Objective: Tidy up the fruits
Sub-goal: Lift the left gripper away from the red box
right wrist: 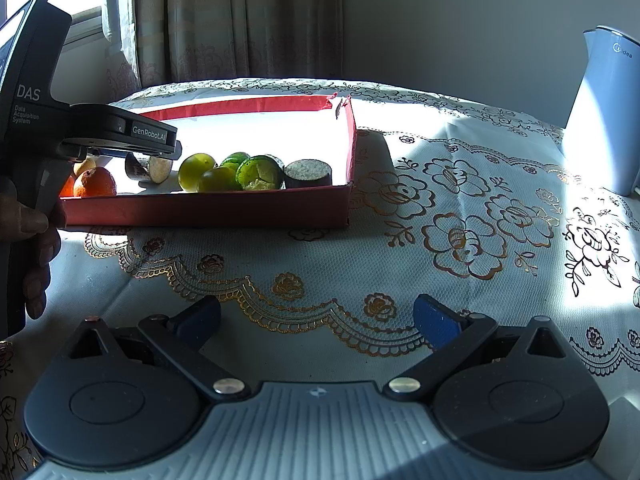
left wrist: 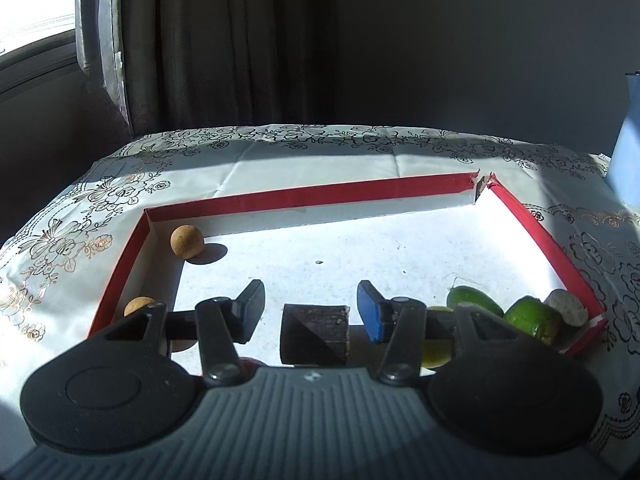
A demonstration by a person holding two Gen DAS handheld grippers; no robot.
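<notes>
A red-walled box [left wrist: 280, 196] with a white floor lies on the table; it also shows in the right wrist view [right wrist: 208, 210]. My left gripper [left wrist: 310, 310] is open over the box, with a dark sugarcane piece [left wrist: 314, 334] lying between its fingers and gaps on both sides. Green fruits [left wrist: 530, 316] and a second cane piece [left wrist: 568, 308] sit in the near right corner. Two tan balls [left wrist: 187, 242] lie along the left wall. In the right wrist view, oranges [right wrist: 96, 182] and green and yellow fruits [right wrist: 256, 172] line the front wall. My right gripper [right wrist: 318, 322] is open and empty over the tablecloth.
The table carries a white floral tablecloth [right wrist: 460, 216]. A white and blue kettle [right wrist: 604, 112] stands at the far right. Curtains [left wrist: 224, 40] and a window hang behind the table. The left gripper's body [right wrist: 60, 132] reaches over the box's left end.
</notes>
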